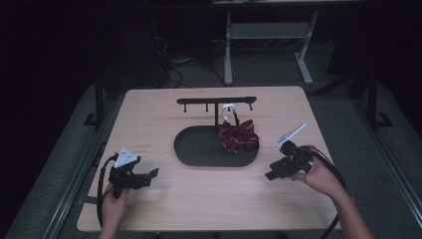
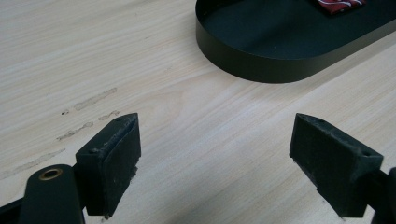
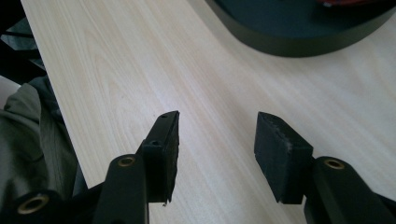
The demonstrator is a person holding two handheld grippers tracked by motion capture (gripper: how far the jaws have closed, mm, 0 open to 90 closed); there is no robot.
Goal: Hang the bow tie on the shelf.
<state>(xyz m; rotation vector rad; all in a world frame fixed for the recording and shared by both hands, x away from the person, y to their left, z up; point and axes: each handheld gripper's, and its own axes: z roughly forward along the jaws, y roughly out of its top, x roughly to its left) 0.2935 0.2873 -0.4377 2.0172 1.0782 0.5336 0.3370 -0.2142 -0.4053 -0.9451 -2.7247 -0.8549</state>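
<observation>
A: Bow tie (image 1: 238, 136)?
B: In the tray (image 1: 199, 154), right end, below the rack (image 1: 217, 101); long axis across the table (tilted).
A: Grippers?
B: Left gripper (image 1: 151, 174) wide, right gripper (image 1: 271, 174) parted, both empty.

Dim lab: lone wooden table (image 1: 164, 199), cables on floor (image 1: 171, 69), metal workbench frame (image 1: 268, 35) behind.

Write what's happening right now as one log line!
left gripper: open, empty, over table | right gripper: open, empty, near tray | bow tie: hanging from rack over tray
</observation>
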